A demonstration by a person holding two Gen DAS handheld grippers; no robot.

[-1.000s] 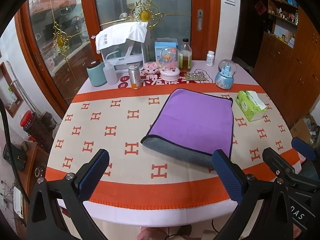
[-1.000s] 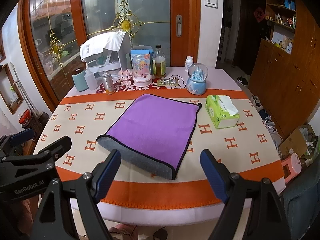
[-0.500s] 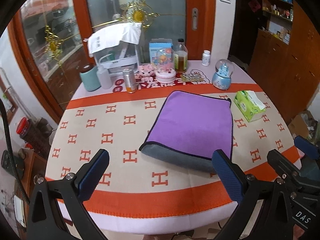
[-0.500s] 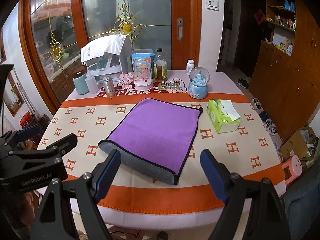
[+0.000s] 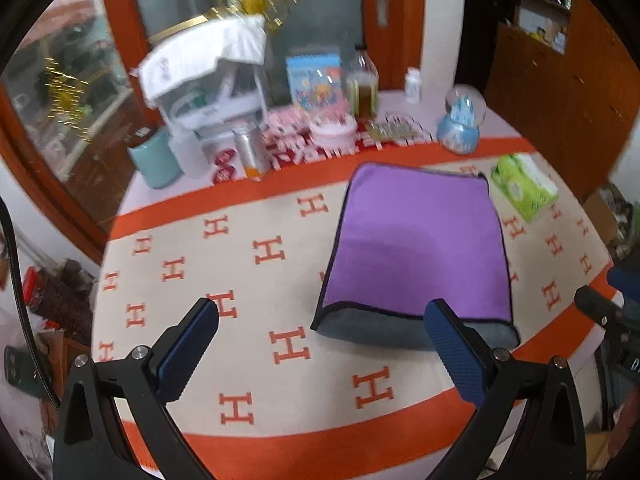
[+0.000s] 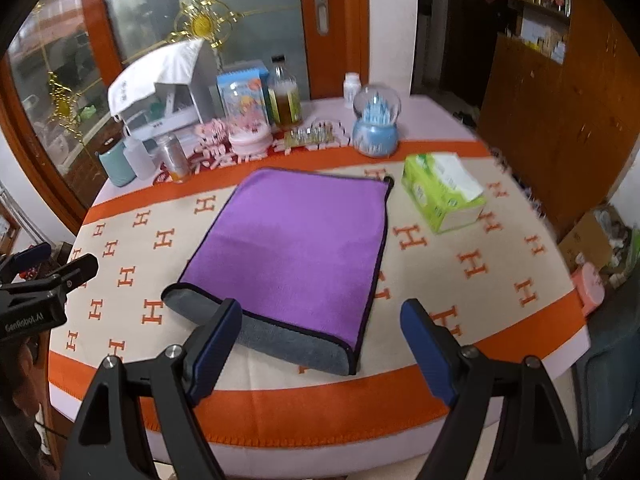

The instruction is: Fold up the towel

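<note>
Round and draped in a cream cloth printed with orange H marks, the table (image 5: pixel 256 364) fills the left wrist view, with a wooden glazed door behind it and a row of bottles, jars and a snow globe (image 5: pixel 460 120) along its far edge. On the cloth lies the towel (image 5: pixel 416 240), purple side up, already doubled once: its grey underlayer shows as a rounded fold along the near edge. A green tissue box (image 5: pixel 524 188) sits just beside its far right corner. The left gripper (image 5: pixel 320 344) hovers above the table with its blue pads spread wide and nothing between them; the right-hand pad overlaps the grey fold in the picture, but I cannot tell whether it touches.

From the right wrist view, the same towel (image 6: pixel 296 248) lies in the middle of the table (image 6: pixel 500 280), angled a little, its black piping marking each edge. The right gripper (image 6: pixel 320 340) is also spread wide and empty, poised over the towel's near right corner.

The step in hand looks like reaching for the next fold. To do it well, each gripper should pinch a near corner through both layers, so the grey layer does not slip. Lifting both corners together and level should keep the edges matched, and the tissue box close by wants clearance.
</note>
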